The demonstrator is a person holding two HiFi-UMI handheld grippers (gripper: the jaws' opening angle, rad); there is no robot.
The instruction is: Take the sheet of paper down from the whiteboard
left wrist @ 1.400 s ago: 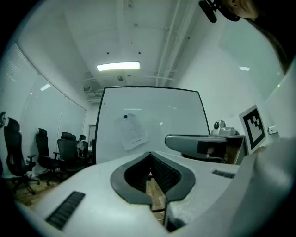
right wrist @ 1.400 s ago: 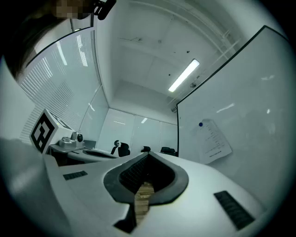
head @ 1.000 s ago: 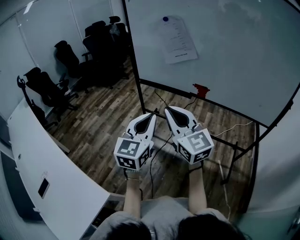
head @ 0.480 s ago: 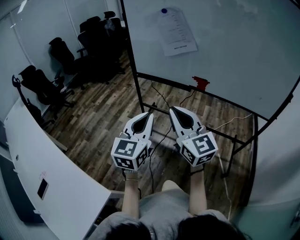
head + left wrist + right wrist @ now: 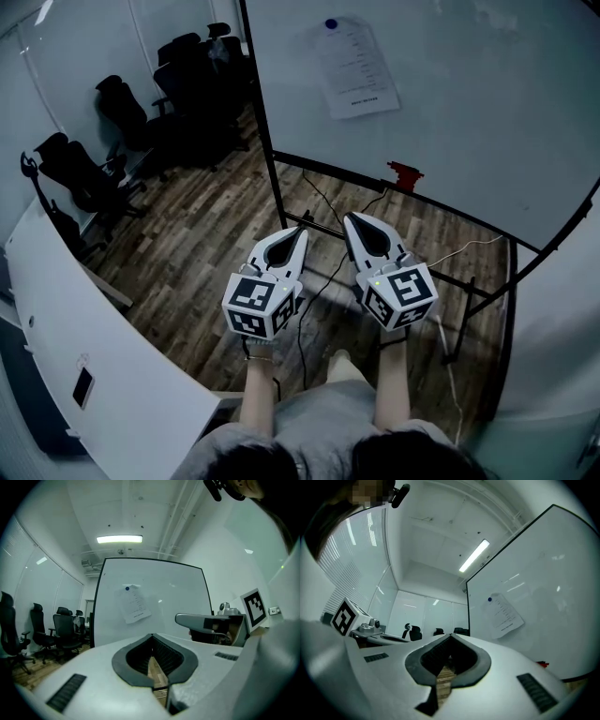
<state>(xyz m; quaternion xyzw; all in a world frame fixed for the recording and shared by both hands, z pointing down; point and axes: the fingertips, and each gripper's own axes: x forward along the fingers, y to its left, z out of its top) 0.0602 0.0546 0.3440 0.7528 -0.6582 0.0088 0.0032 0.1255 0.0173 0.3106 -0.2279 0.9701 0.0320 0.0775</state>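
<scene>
Head view, looking steeply down: a person holds the white left gripper [image 5: 301, 231] and the white right gripper [image 5: 350, 218] side by side above a dark wood-plank floor [image 5: 206, 234], both aimed at a large white whiteboard on a black frame [image 5: 469, 112]. Each gripper's fingers are pressed together with nothing between them; the gripper views show only floor through the gap behind the tips. The task's thing, a white rectangular sheet of paper [image 5: 360, 70], hangs high on the left part of the board, far from both grippers and well apart from them. It carries a few short lines of dark print too small to read, sits slightly askew, and appears to be pinned by a single small round blue magnet [image 5: 330, 23] at its top left corner. The step in hand looks like the approach. To do it well, both grippers probably need to rise toward the sheet and spread their fingers before arriving; one could pinch a free lower edge while the other lifts the magnet, so the paper neither tears nor drops.
</scene>
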